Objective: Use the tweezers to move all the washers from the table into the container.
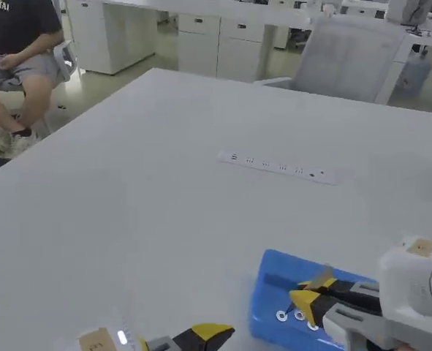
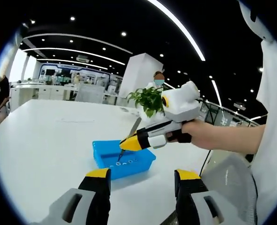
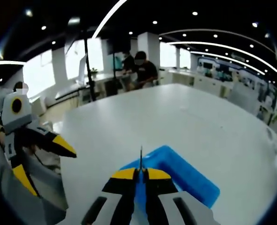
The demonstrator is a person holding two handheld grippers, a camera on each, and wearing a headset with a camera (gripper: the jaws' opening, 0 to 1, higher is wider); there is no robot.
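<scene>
Right claw (image 3: 140, 174): clamped shut on the tweezers (image 3: 141, 158), which stick out forward between my yellow tips as a thin dark spike.
Left claw (image 2: 143, 174): spread wide with nothing between its tips. It hangs over my side of the counter (image 1: 164, 205), left of the container (image 2: 124, 161) and apart from it.
Tweezers: tilted down into the container. In the left gripper view the point comes down just above the washers (image 1: 300, 316). I cannot tell whether it touches one.
Washers: small pale rings lying on the container's floor, toward its near side. The head view shows three close by my right claw. The left gripper view shows a short row of them.
Container: a shallow blue tray sitting flat on the counter, with my right claw held over it.
Hand (image 2: 208, 135): wrapped around the right claw's grip, reaching in from the right of the left gripper view.
Power strip (image 1: 278, 167): white, lying flat farther out on the counter, well apart from the container.
Surroundings: a person (image 1: 18, 58) sits beyond the counter's far left corner. A grey chair (image 1: 354, 51) stands at the far side, and a green plant (image 2: 150, 101) shows beyond the counter.
</scene>
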